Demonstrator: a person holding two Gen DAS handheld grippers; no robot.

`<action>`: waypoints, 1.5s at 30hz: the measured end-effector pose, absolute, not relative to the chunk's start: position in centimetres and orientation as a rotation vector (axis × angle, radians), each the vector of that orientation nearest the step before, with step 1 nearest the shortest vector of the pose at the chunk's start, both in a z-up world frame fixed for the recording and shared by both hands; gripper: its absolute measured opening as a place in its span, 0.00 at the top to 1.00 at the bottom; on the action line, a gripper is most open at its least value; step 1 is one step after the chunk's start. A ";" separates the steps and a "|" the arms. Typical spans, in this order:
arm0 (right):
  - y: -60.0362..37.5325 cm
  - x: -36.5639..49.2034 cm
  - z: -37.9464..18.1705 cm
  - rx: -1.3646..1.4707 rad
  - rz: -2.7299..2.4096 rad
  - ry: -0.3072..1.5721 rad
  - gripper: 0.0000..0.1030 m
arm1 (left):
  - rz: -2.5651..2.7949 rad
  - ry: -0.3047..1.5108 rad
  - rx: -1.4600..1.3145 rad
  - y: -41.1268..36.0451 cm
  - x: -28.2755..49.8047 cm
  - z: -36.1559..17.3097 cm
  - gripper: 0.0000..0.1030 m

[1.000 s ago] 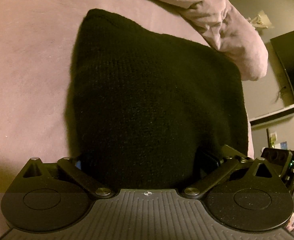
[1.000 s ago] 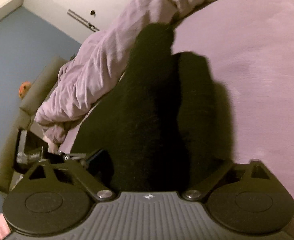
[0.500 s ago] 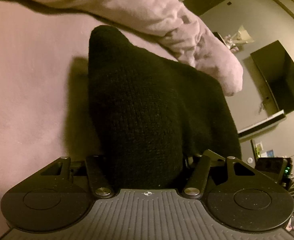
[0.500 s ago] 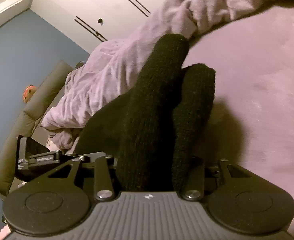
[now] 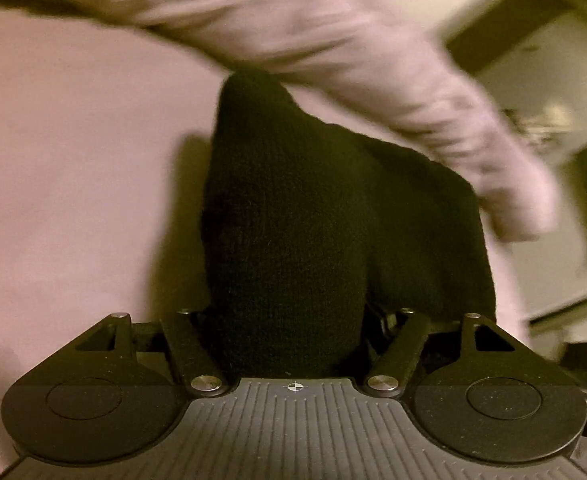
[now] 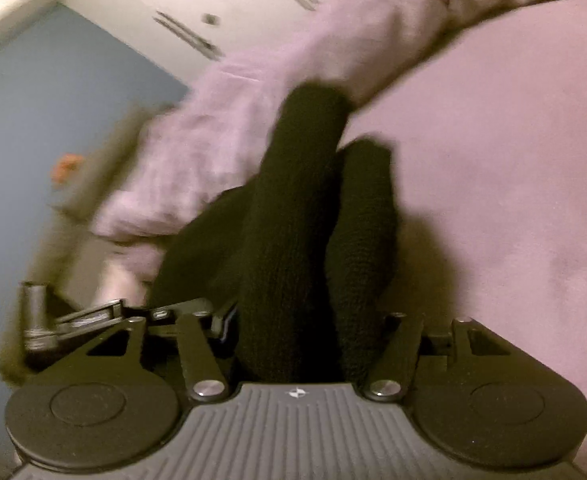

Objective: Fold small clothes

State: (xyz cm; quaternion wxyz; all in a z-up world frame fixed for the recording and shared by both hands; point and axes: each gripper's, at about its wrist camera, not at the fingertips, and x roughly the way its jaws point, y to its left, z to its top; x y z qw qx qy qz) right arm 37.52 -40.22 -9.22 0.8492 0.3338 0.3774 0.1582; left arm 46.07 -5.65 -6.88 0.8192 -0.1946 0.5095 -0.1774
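Observation:
A black knit garment (image 5: pixel 313 208) lies on the pink bed sheet (image 5: pixel 73 160) and rises toward both cameras. My left gripper (image 5: pixel 289 344) is shut on its near edge; the knit bunches up between the jaws and hides the fingertips. In the right wrist view the same black knit garment (image 6: pixel 293 240) stands in two thick folds, and my right gripper (image 6: pixel 305 344) is shut on its other near edge. The other gripper (image 6: pixel 93 316) shows at the left of the right wrist view.
A rumpled pink duvet (image 5: pixel 333 40) lies along the far side of the bed, just behind the garment; it also shows in the right wrist view (image 6: pixel 253 100). A blue wall (image 6: pixel 53 120) and white doors (image 6: pixel 233 0) stand beyond the bed.
Both grippers have shut on the garment's near edge and lifted it; the knit has gone from flat to bunched folds. Both views have tilted up and are motion-blurred now.

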 end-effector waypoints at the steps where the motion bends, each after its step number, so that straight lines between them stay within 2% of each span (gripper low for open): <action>1: -40.1 37.3 -8.9 0.644 0.282 0.791 0.41 | -0.349 1.084 -0.407 -4.9 45.8 -7.2 0.27; 5: -39.8 34.2 -5.4 0.492 0.191 0.664 0.31 | -0.265 0.888 -0.309 -3.6 42.5 -5.1 0.18; 6: -39.1 33.5 -4.6 0.433 0.183 0.639 0.31 | -0.222 0.830 -0.257 -3.8 41.6 -4.3 0.12; 8: -36.8 32.5 -3.7 0.288 0.163 0.582 0.31 | -0.166 0.769 -0.184 -4.6 40.1 -3.4 0.10; 10: -34.7 32.3 -3.8 0.182 0.182 0.561 0.36 | -0.182 0.767 -0.141 -6.0 38.8 -3.3 0.10; 12: -33.5 32.2 -4.6 0.129 0.204 0.577 0.55 | -0.204 0.767 -0.083 -8.2 37.6 -3.6 0.10; 17: -31.0 31.2 -6.9 0.002 0.135 0.622 0.56 | -0.201 0.761 0.076 -11.3 36.7 -5.2 0.05; 22: -31.9 31.8 -9.1 0.054 0.112 0.672 0.55 | -0.179 0.771 0.113 -12.0 36.4 -6.9 0.03; 28: -32.6 32.3 -10.0 0.137 0.078 0.698 0.46 | -0.159 0.820 0.028 -11.2 36.5 -7.6 0.00; 30: -32.4 32.4 -9.8 0.142 0.038 0.713 0.31 | -0.148 0.834 -0.013 -10.7 36.4 -7.5 0.00; 31: -32.4 32.3 -9.7 0.145 0.022 0.714 0.28 | -0.143 0.836 -0.033 -10.4 36.1 -7.3 0.00; 45: -32.3 25.4 -7.5 0.142 -0.033 0.764 0.20 | -0.110 0.844 0.027 -8.6 28.5 -4.1 0.00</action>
